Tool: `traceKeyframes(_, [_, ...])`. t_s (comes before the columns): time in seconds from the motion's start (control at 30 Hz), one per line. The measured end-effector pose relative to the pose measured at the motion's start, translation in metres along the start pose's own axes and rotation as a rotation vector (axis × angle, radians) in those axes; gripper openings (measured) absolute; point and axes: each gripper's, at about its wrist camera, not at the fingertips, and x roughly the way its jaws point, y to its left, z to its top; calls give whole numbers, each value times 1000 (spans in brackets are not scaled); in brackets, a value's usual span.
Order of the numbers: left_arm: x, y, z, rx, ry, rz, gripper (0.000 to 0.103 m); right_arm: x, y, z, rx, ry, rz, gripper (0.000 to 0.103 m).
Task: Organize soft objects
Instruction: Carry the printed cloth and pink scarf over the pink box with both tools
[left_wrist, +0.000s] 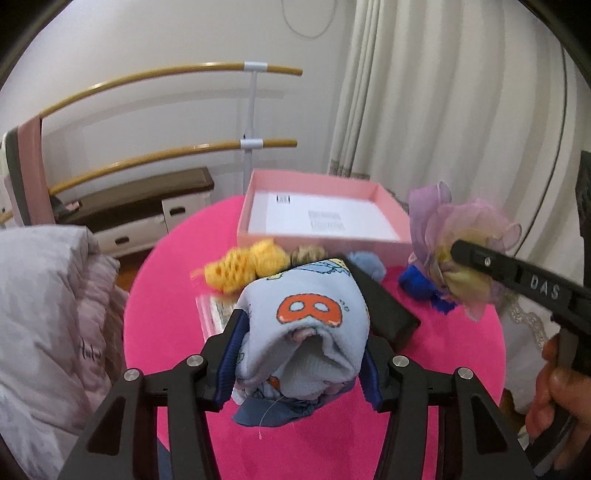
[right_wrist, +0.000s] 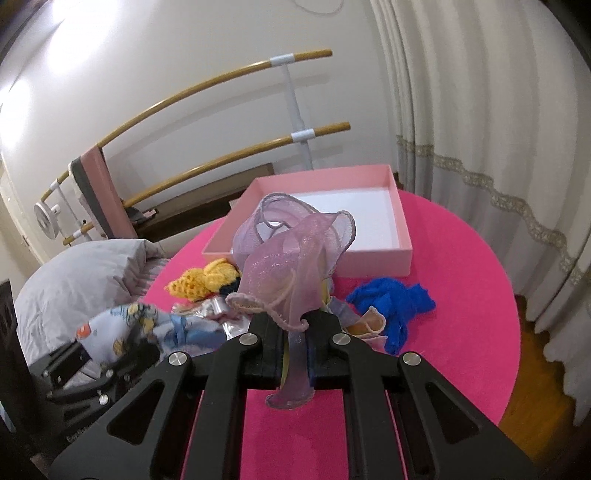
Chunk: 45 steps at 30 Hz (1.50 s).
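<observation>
While your left gripper (left_wrist: 301, 343) is clamped on the rolled blue printed sock (left_wrist: 306, 317) and your right gripper (right_wrist: 295, 354) is pinched tight on the purple gauze scrunchie (right_wrist: 291, 258), both pieces hang above the pink table (right_wrist: 461, 295). You seem mid-carry. Beyond lie the yellow knit piece (left_wrist: 243, 269) and blue cloth (right_wrist: 395, 302); farther still, the pink box (right_wrist: 400, 225) waits, so carry both over its rim before letting go.
</observation>
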Motion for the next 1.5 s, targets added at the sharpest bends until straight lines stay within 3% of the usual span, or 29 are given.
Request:
traceKeyframes(0.2, [-7, 0, 42, 10, -55, 46, 51, -5, 8, 23, -40, -25, -9, 8])
traceKeyframes(0.53, [26, -6, 117, -5, -114, 63, 51, 11, 12, 79, -84, -53, -21, 8])
traceKeyframes(0.77, [80, -10, 175, -8, -116, 48, 52, 46, 0, 132, -86, -58, -11, 9])
traceKeyframes(1.03, [177, -8, 233, -9, 8, 31, 52, 131, -38, 185, 6, 35, 37, 9])
traceKeyframes(1.23, [218, -10, 251, -6, 68, 24, 52, 164, -65, 192, 77, 83, 82, 9])
traceKeyframes(1.4, [229, -8, 270, -3, 65, 10, 52, 136, -73, 178, 92, 54, 153, 10])
traceKeyframes(1.5, [218, -5, 260, 12, 49, 1, 52, 110, -71, 166, 79, 33, 161, 10])
